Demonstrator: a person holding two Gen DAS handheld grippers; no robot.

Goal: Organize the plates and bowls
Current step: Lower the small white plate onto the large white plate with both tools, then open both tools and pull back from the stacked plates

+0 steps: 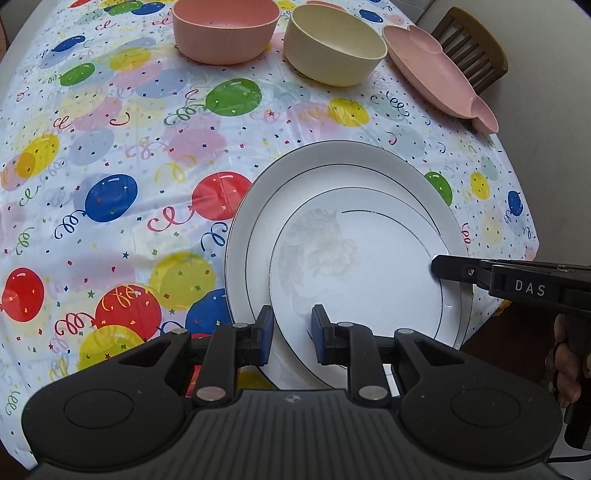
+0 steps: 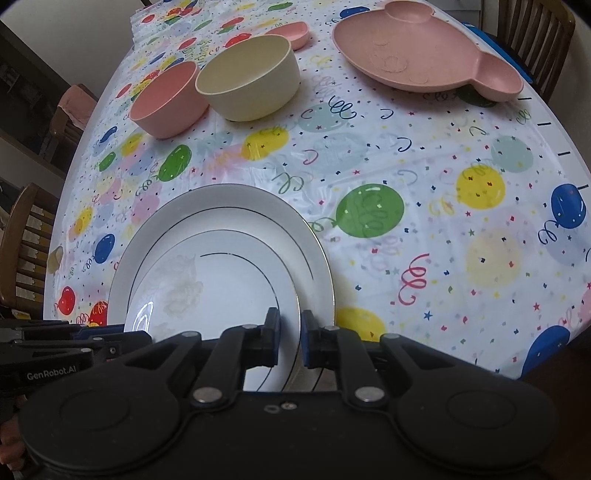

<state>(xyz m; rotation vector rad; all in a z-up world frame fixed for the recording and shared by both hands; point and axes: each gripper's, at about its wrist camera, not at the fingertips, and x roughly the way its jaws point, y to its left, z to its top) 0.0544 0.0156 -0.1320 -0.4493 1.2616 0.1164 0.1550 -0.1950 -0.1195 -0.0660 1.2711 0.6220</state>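
we hold the small plate (image 1: 369, 258) from two sides: our left gripper (image 1: 291, 325) has its jaws partly closed around the near rim, and our right gripper (image 2: 290, 332) has its jaws narrow on the right rim, with the edge between the blue pads (image 2: 274, 325). whether the pads really press the rim we cannot tell for sure, the gaps look small but not closed. two holds make sense, we think, because a thin smooth plate slips easily and must go down flat. it lies tilted a little inside the big plate (image 1: 332, 166), which rests on the table near its front edge.

farther away stand a pink bowl (image 1: 225, 29) and a cream bowl (image 1: 332, 44), just beside each other, still to be stacked. to the right is a pink dish with ears (image 2: 424, 51). the tablecloth (image 1: 110, 147) with balloons is glossy plastic. a wooden chair (image 1: 472, 48) stands behind the table.
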